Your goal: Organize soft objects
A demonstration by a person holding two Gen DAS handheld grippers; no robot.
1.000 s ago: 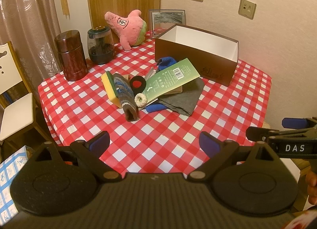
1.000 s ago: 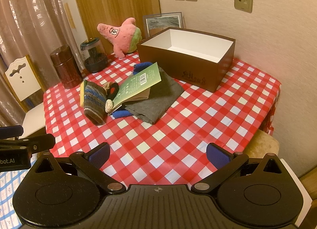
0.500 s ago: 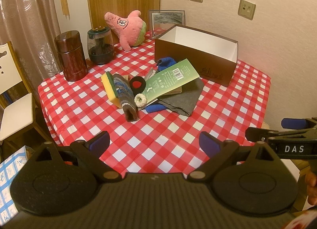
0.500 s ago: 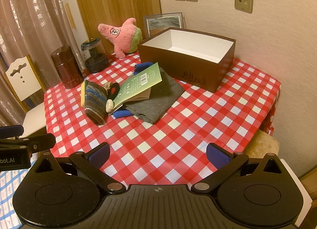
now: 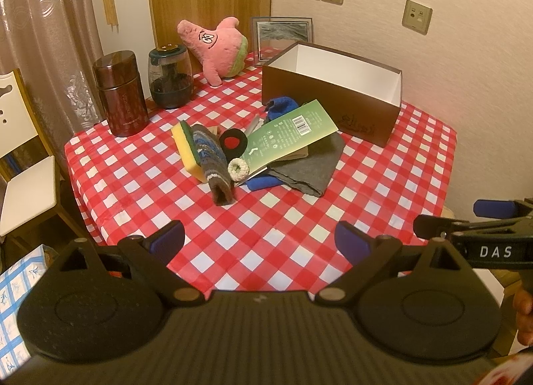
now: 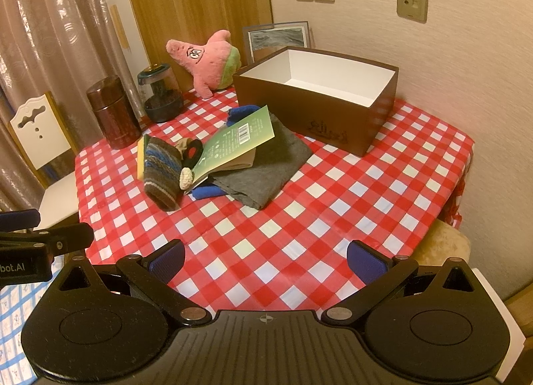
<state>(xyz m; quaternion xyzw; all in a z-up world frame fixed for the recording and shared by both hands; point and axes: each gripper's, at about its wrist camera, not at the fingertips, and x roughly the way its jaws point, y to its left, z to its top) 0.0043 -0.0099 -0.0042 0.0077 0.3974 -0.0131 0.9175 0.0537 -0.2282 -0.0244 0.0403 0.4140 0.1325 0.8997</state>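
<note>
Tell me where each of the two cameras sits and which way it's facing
Left wrist: sits on the left gripper, open, facing the checkered table; the right gripper shows at right.
Right wrist: sits on the right gripper, open, facing the same table; the left gripper shows at left.
Shared: brown box, pink starfish plush, green booklet.

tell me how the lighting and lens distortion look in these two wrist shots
Left wrist view: warm, dim yellowish light; fisheye bends the wall and curtain, dark vignette in the corners; the brown box casts a soft shadow on the checked tablecloth. Right wrist view: same warm cast; the open right claw is sharp in the foreground, and the pink plush slightly soft.
</note>
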